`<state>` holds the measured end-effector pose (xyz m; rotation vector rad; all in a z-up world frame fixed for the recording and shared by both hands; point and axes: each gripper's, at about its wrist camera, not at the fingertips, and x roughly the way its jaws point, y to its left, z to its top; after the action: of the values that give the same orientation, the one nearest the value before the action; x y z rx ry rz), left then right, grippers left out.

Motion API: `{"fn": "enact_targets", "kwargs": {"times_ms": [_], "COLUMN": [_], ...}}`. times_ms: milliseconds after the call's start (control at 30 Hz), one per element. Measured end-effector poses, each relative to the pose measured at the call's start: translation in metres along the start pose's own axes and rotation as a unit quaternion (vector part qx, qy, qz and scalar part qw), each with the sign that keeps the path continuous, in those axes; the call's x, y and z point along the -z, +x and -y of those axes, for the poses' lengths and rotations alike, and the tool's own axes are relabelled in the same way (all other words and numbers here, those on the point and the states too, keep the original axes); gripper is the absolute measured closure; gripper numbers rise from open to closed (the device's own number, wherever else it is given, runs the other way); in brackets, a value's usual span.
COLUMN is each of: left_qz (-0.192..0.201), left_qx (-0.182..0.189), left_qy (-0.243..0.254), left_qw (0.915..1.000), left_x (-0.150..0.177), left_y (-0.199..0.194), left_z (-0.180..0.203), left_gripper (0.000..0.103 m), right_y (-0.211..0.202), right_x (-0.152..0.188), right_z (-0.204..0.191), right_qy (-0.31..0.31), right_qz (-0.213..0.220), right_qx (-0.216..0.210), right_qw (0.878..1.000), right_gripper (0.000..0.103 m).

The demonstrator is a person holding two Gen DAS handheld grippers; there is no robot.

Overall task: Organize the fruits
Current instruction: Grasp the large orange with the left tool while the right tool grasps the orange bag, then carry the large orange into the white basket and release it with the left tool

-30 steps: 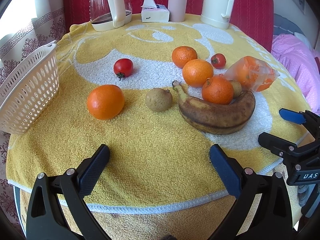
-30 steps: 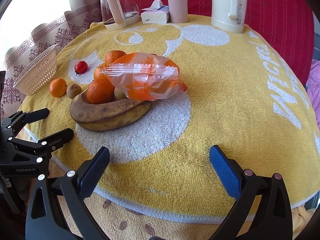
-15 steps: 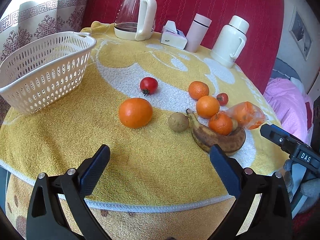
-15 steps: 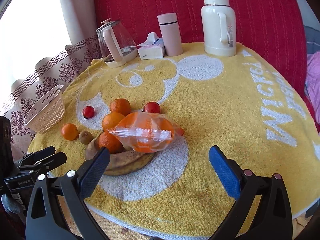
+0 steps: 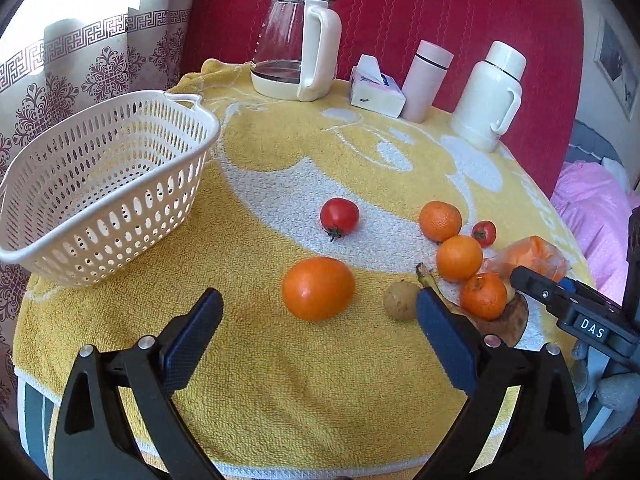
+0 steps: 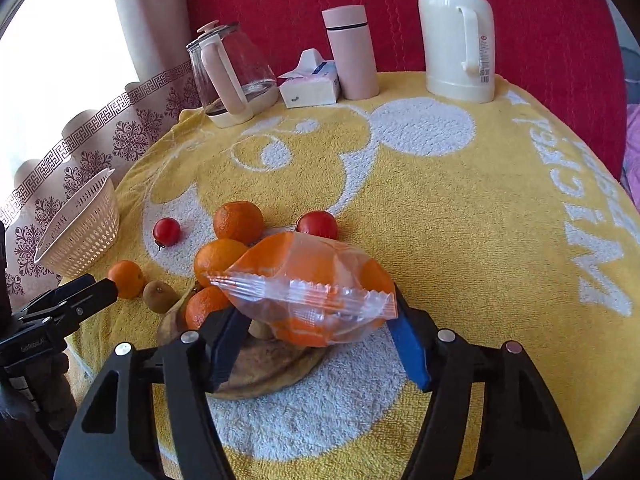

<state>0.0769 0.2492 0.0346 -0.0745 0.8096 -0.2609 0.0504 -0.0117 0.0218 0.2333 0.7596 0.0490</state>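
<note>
Nothing had been sorted, as far as I could judge; the white perforated plastic basket (image 5: 108, 184) sat empty at the left edge of the yellow-and-white terry towel (image 5: 280, 380), and every fruit lay loose on the cloth. My left gripper (image 5: 318, 334) hung with jaws spread wide and holding nothing, the large smooth orange (image 5: 318, 288) just ahead between them but untouched, a small brown kiwi-like fruit (image 5: 401, 301) beside it. My right gripper (image 6: 316, 342) was also spread wide, its fingers flanking the clear crinkled plastic packet of orange pieces (image 6: 308, 284); whether the pads touched it I could not tell. That packet rested on the heap of mandarins (image 6: 220, 256) and the overripe brown-skinned banana (image 6: 256, 368); its long axis ran across my right view, sealed crimped edge facing me. The banana's long axis lay roughly the same way, its stem end toward the kiwi-like fruit. Two red tomatoes (image 6: 166, 231) lay farther back; all of it was still left to gather.
</note>
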Motion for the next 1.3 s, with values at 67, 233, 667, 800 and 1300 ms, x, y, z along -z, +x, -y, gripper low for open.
{"fn": "enact_targets", "kwargs": {"times_ms": [67, 233, 667, 800, 1300], "left_qz": [-0.016, -0.039, -0.012, -0.006, 0.048], "left_qx": [0.007, 0.014, 0.015, 0.018, 0.009], "left_qy": [-0.007, -0.029, 0.011, 0.004, -0.029], "left_qw": [0.9998, 0.9987, 0.9998, 0.9998, 0.9984], "left_x": [-0.005, -0.007, 0.0, -0.001, -0.025], "left_y": [0.012, 0.028, 0.017, 0.014, -0.032], "left_z": [-0.001, -0.008, 0.008, 0.005, -0.019], "left_gripper": [0.026, 0.048, 0.06, 0.06, 0.06], "right_y": [0.0, 0.001, 0.004, 0.001, -0.028], "right_x": [0.0, 0.003, 0.001, 0.0, -0.001], "right_z": [0.001, 0.002, -0.001, 0.002, 0.016], "right_qy": [0.002, 0.004, 0.008, 0.01, 0.053], "right_qz": [0.002, 0.001, 0.012, 0.017, 0.05], "right_qx": [-0.003, -0.007, -0.012, 0.003, -0.019], "right_qw": [1.0, 1.0, 1.0, 1.0, 0.997], "right_gripper": [0.038, 0.036, 0.029, 0.043, 0.05]}}
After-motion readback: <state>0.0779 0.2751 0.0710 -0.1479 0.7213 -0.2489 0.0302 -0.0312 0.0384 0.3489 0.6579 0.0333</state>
